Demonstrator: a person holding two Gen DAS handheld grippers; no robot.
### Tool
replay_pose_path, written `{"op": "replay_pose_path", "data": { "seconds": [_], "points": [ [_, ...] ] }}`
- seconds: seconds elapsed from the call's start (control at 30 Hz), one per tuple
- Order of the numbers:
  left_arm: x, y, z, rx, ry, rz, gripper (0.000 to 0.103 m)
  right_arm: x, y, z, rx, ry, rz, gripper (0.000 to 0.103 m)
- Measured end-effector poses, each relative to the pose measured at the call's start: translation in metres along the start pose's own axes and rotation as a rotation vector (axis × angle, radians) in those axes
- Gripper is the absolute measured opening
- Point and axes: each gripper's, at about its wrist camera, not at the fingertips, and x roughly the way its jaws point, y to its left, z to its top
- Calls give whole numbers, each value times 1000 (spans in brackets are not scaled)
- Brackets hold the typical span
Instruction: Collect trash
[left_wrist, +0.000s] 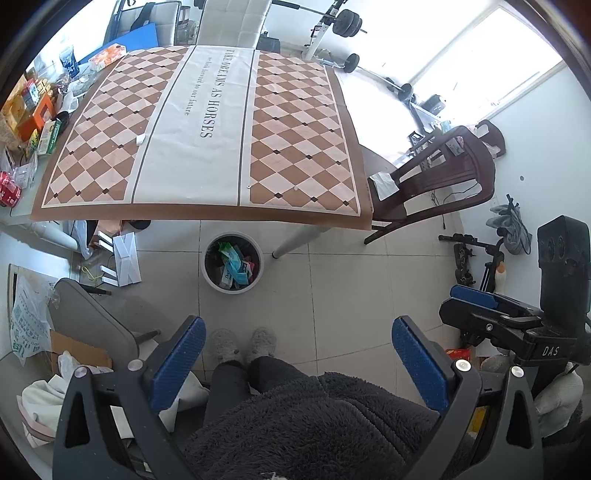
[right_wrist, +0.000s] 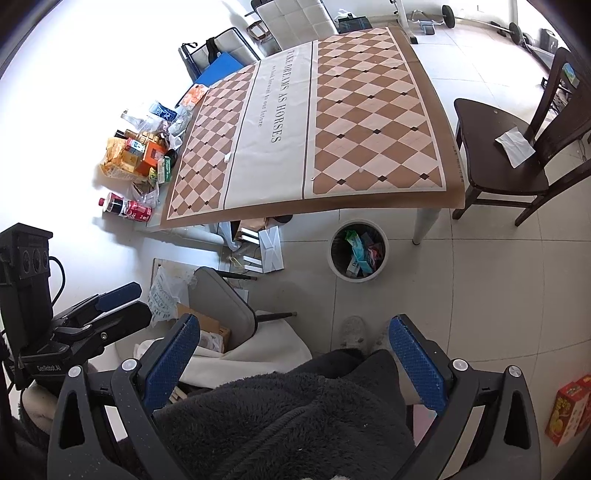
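Note:
A white round trash bin (left_wrist: 232, 263) (right_wrist: 358, 254) stands on the tiled floor just in front of the table, holding several colourful wrappers. A small white scrap (left_wrist: 140, 140) (right_wrist: 227, 158) lies on the checkered tablecloth (left_wrist: 303, 122) (right_wrist: 373, 110). My left gripper (left_wrist: 299, 354) is held high over the person's lap, open, with nothing between its blue pads. My right gripper (right_wrist: 295, 350) is likewise open and empty, above the dark fleece clothing. Each gripper shows in the other's view: the right gripper (left_wrist: 509, 325) at the right edge, the left gripper (right_wrist: 77, 325) at the left edge.
Snack boxes, bags and a cola bottle (right_wrist: 125, 208) crowd the table's left end. A dark wooden chair (left_wrist: 428, 181) (right_wrist: 509, 155) with a white paper on its seat stands right of the table. A grey chair (right_wrist: 221, 306), cartons and bags sit at the left. Barbell weights (left_wrist: 349, 24) are far behind.

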Motion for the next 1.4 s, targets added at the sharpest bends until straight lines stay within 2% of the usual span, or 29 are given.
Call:
{"op": "replay_pose_path", "data": {
  "seconds": [0.7,1.4],
  "points": [
    [-5,-15,-7,20,-6,-10,103,-2,1,-7,-5,1,-11,103],
    [-6,-11,-11,23,-10,-12,103,-4,-3,-5,-16,5,-9,103]
  ]
}}
